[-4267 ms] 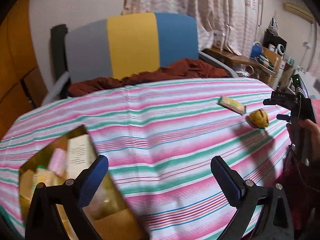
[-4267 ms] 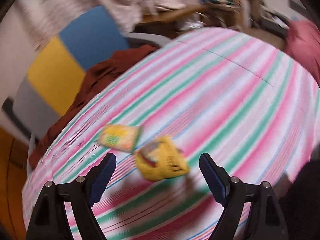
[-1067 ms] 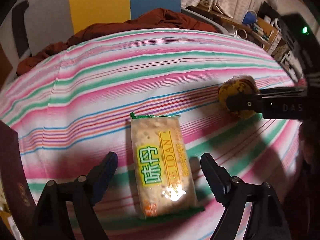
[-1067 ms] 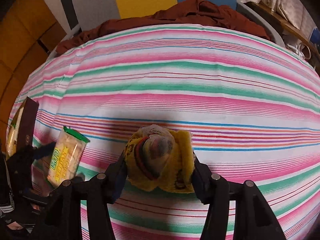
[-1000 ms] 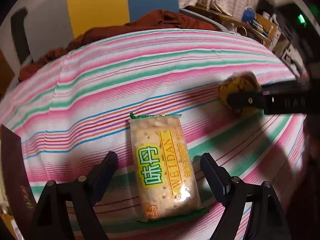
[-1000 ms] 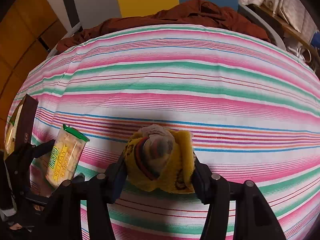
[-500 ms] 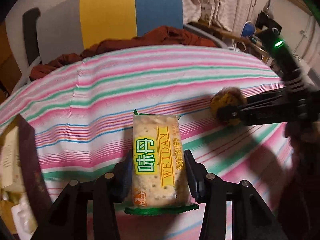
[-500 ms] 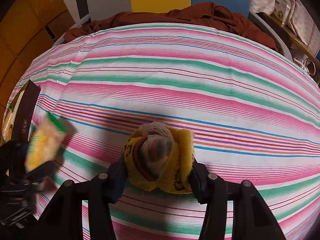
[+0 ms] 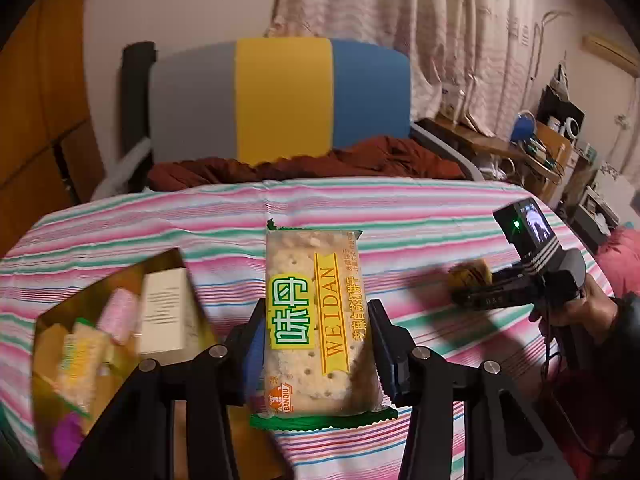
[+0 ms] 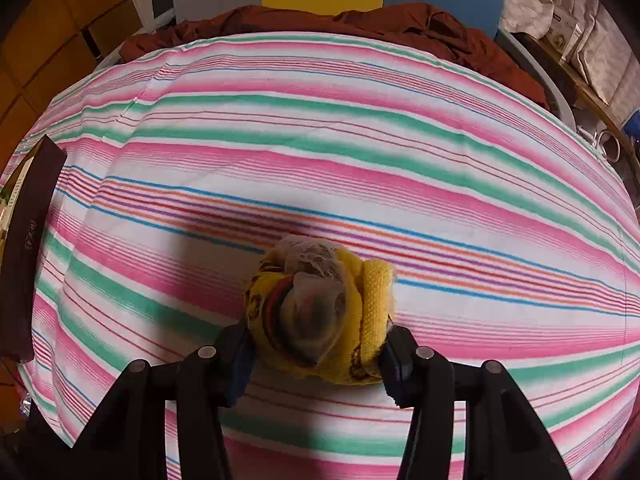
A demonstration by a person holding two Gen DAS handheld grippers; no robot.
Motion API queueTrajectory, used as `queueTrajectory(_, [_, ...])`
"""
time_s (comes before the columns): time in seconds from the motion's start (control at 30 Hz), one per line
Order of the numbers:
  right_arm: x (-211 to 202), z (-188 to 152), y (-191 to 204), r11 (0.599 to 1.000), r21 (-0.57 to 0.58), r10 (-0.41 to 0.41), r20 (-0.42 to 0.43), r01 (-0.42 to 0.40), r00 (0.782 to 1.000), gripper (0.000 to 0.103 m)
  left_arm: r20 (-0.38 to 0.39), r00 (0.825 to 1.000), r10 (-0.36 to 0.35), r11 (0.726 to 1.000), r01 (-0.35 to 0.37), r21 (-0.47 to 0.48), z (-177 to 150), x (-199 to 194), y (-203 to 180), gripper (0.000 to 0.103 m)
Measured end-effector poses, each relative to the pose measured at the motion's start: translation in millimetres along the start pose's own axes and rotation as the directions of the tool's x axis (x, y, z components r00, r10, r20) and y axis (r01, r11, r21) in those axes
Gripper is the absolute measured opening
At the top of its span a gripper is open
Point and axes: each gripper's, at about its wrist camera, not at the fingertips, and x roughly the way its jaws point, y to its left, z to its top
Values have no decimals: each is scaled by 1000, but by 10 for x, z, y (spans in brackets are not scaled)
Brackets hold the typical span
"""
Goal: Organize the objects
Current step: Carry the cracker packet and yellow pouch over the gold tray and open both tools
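Two sets of fingers pinch: the left gripper clamps a cracker packet by its long edges above the desk; light, brittle. The right gripper squeezes a soft yellow cloth bundle resting on the desk.

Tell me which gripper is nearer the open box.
Left. The left gripper, shut on the cracker pack, is right beside the box. The right gripper, shut on the yellow bundle, sits far across the striped cloth.
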Motion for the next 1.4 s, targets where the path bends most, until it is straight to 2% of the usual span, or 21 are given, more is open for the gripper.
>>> queueTrajectory(0.27, [-27, -31, 453, 999, -36, 26, -27, -27, 999, 52, 32, 998, 53, 997, -52, -53, -102, -246, 340, 48])
queueTrajectory(0.47, [-100, -13, 844, 993, -34, 112, -5, -112, 994, 52, 45, 995, 86, 993, -82, -89, -227, -382, 543, 48])
queueTrajectory(0.63, [-283, -42, 1217, 982, -46, 184, 51, -181, 982, 52, 54, 991, 121, 986, -114, -121, -342, -515, 729, 48])
queueTrajectory(0.87, [-702, -40, 1745, 954, -108, 291, 128, -278, 948, 52, 60, 983, 172, 965, -156, -211, -543, -717, 1120, 48])
queueTrajectory(1.03, [-955, -47, 2237, 915, -209, 380, 158, -345, 911, 52, 40, 969, 243, 927, -220, -304, -781, -881, 1518, 48])
queueTrajectory(1.27, [-963, 13, 2812, 865, -308, 452, 135, -396, 882, 52, -42, 958, 284, 875, -277, -396, -1125, -858, 1850, 48])
queueTrajectory(1.4, [-906, 126, 3119, 833, -327, 505, 118, -447, 855, 55, -56, 960, 276, 868, -273, -415, -1159, -808, 1887, 58])
